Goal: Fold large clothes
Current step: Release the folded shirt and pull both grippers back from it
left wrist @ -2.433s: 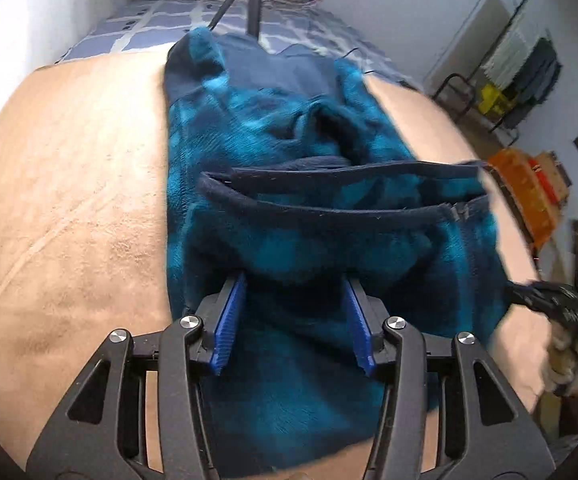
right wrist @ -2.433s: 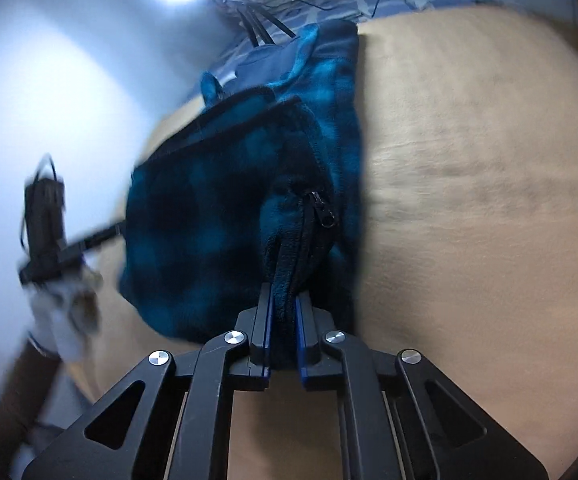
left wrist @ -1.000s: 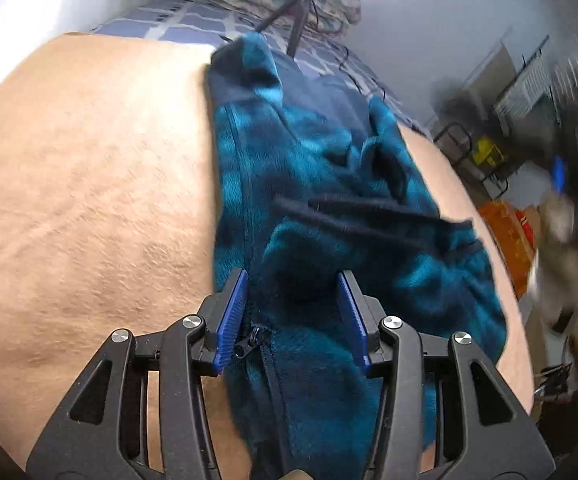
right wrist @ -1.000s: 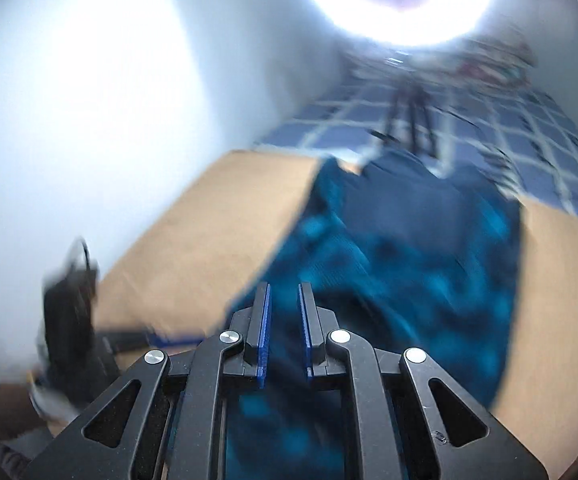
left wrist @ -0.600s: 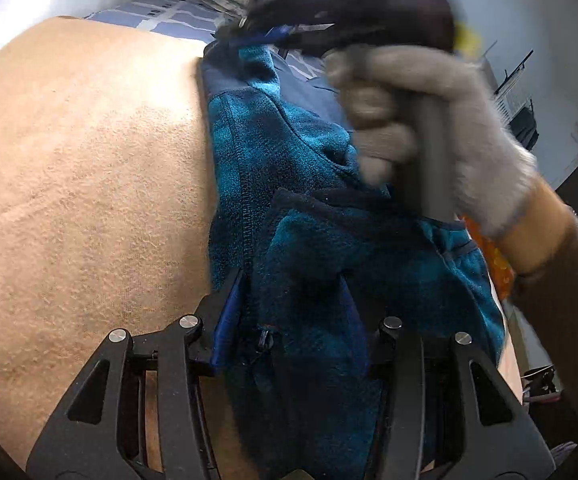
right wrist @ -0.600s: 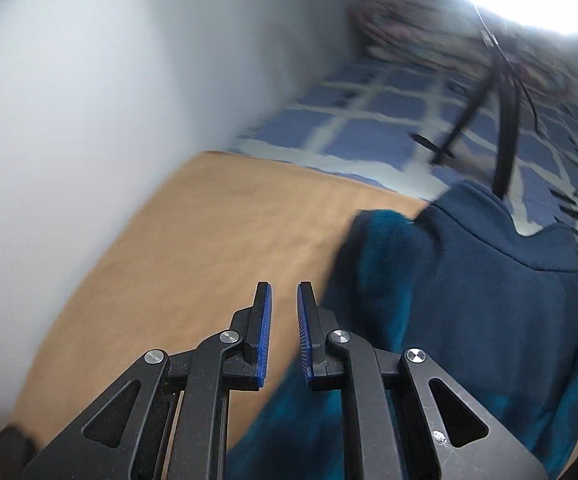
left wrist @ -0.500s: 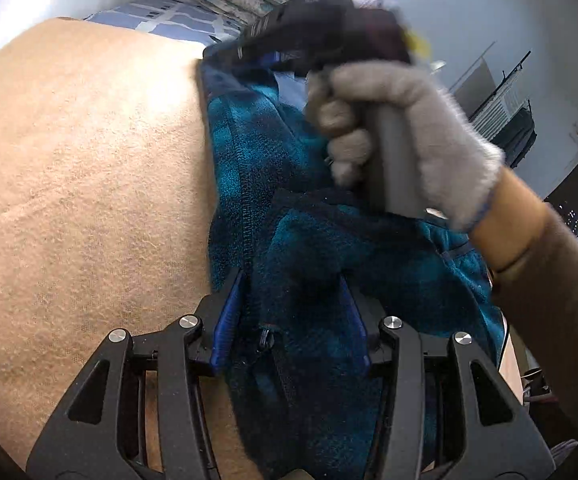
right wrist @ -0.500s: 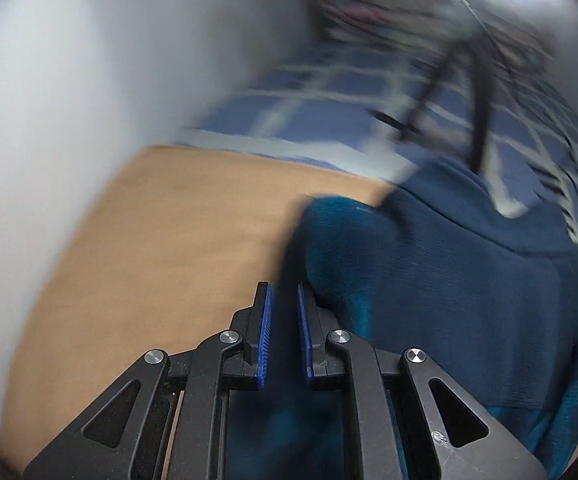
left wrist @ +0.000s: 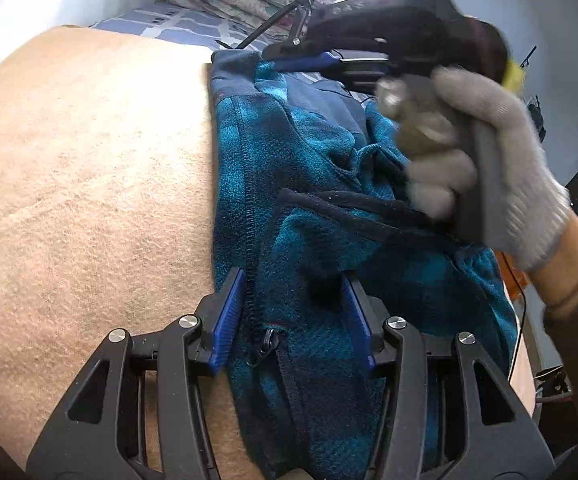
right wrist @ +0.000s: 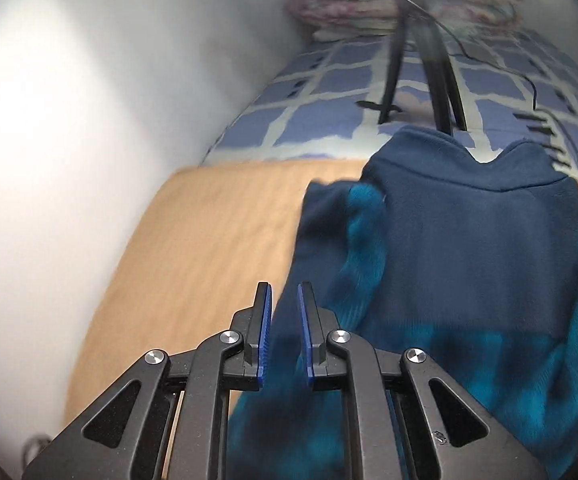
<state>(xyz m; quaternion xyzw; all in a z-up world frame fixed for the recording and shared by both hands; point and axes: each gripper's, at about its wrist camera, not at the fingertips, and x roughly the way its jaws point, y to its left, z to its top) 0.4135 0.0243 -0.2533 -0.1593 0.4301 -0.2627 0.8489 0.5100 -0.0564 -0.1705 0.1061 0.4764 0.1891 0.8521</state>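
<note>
Left-wrist and right-wrist views of a fold in progress. The blue plaid fleece jacket [left wrist: 309, 160] lay lengthwise on the tan blanket [left wrist: 89, 180] of a bed, running from 6 o'clock toward 12 o'clock in the left-wrist view; its plain navy collar [right wrist: 469, 168] sat at the far end, toward 1 o'clock in the right-wrist view, close to the checked sheet [right wrist: 329, 92] and the tripod legs [right wrist: 437, 60]. The near part was already doubled over, its dark hem band crossing the body toward 3 o'clock.

The left claw [left wrist: 293, 304] straddled the folded near edge, beside the zipper pull [left wrist: 267, 340]; its jaws stood about half wide and were opening, with fleece lying between the blue pads but not visibly squeezed; this placement probably served to steady the fold while letting it go.

The right claw [right wrist: 285, 308], carried by a gloved hand [left wrist: 489, 176], hung over the collar end at 12 to 1 o'clock in the left-wrist view; its jaws were narrow, almost closed, with nothing visibly pinched; the cloth seen through the gap lay beneath it. Its position at the jacket's left edge suggests a reach for the shoulder or collar corner, presumably to bring the far end toward the near fold.

Judged stage: partly folded; the collar half remained flat and spread. The right-wrist view was blurred, so contact with the cloth could not be told.
</note>
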